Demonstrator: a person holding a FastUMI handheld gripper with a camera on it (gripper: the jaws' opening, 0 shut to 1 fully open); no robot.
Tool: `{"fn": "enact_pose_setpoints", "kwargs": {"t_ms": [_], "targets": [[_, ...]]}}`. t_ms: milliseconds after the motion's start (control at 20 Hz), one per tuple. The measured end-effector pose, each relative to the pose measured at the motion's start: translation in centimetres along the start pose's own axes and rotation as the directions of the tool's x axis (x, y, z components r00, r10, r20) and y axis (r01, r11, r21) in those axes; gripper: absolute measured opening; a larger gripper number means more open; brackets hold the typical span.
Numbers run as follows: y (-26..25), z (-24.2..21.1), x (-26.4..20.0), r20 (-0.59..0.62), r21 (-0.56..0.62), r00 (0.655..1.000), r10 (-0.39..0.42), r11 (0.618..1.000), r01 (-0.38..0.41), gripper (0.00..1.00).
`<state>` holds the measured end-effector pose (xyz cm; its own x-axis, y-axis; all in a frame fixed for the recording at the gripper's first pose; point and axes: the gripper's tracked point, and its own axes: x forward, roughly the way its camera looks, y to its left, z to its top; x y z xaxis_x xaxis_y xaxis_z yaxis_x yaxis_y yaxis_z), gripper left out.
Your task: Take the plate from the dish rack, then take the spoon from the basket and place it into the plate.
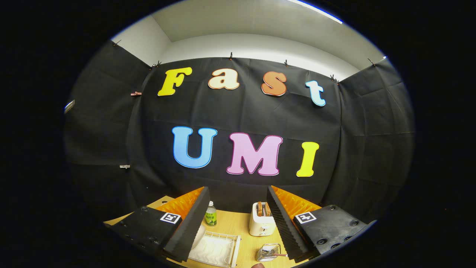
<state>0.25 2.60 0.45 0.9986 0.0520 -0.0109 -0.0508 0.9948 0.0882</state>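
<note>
gripper (238, 223) fingers spread empty, one dish rack (217, 249), one basket (268, 252), possibly one spoon (279, 255), one toaster (262, 219)

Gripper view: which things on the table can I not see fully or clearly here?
- Plate: mostly hidden behind one of the open gripper's fingers, beside the dish rack.
- Spoon in the basket: too small; only a thin handle-like stick shows.
- Bottle label: too small to read.
- Toaster: one side covered by the other finger.
</note>
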Motion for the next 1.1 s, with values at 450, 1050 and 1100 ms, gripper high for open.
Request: {"fn": "enact_pose_setpoints", "kwargs": {"t_ms": [450, 1050, 1100], "targets": [[6.4, -6.2, 3.8, -0.222, 0.01, 0.963, 0.155, 0.988, -0.157, 0.98], [13.2, -28.9, 8.6, -0.776, 0.092, 0.611, 0.16, 0.986, -0.14, 0.68], [13.1, -29.9, 8.7, -0.791, 0.079, 0.594, 0.143, 0.988, -0.132, 0.65]]}}
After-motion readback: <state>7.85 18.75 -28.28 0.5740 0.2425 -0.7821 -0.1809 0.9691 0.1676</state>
